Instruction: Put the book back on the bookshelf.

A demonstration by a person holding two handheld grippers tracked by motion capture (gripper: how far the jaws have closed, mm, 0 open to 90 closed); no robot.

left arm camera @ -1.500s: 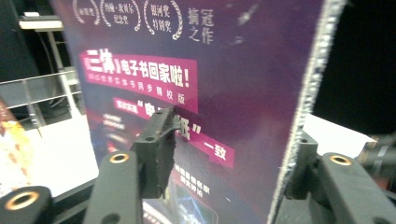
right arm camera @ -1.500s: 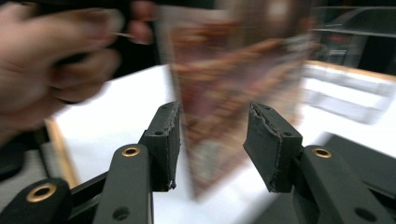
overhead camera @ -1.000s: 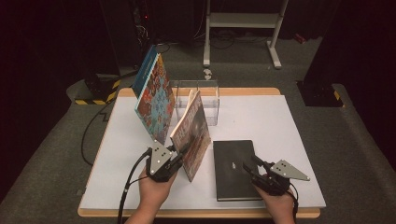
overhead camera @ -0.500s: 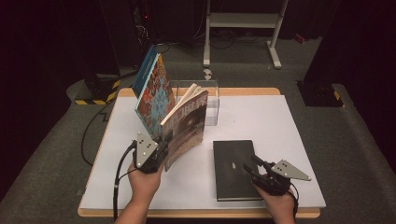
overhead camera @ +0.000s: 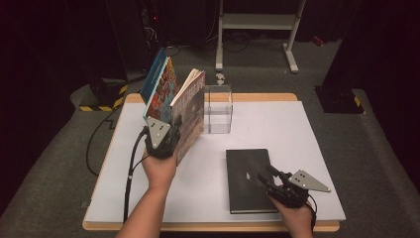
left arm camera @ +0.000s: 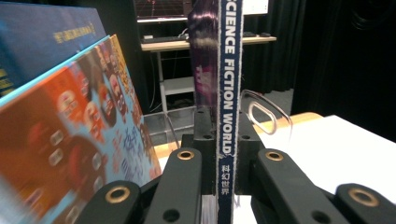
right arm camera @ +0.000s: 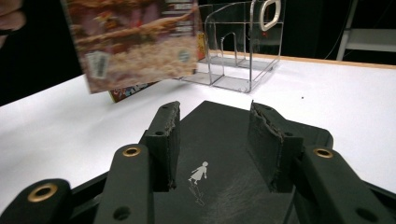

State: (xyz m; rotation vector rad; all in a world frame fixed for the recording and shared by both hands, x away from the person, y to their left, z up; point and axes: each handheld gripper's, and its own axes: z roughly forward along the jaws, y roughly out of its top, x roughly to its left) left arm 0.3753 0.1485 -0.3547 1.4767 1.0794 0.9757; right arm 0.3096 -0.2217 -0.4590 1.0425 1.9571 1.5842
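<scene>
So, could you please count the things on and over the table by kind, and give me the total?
Books and magazines: 4 (Science Fiction World magazine held upright, colourful book, blue book behind it, black book lying flat)
Clear acrylic racks: 1 (rack)
Grippers: 2 (left gripper, right gripper)
Total: 7

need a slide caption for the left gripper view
Left gripper clamps the Science Fiction World magazine by its spine, beside colourful leaning books.
</scene>
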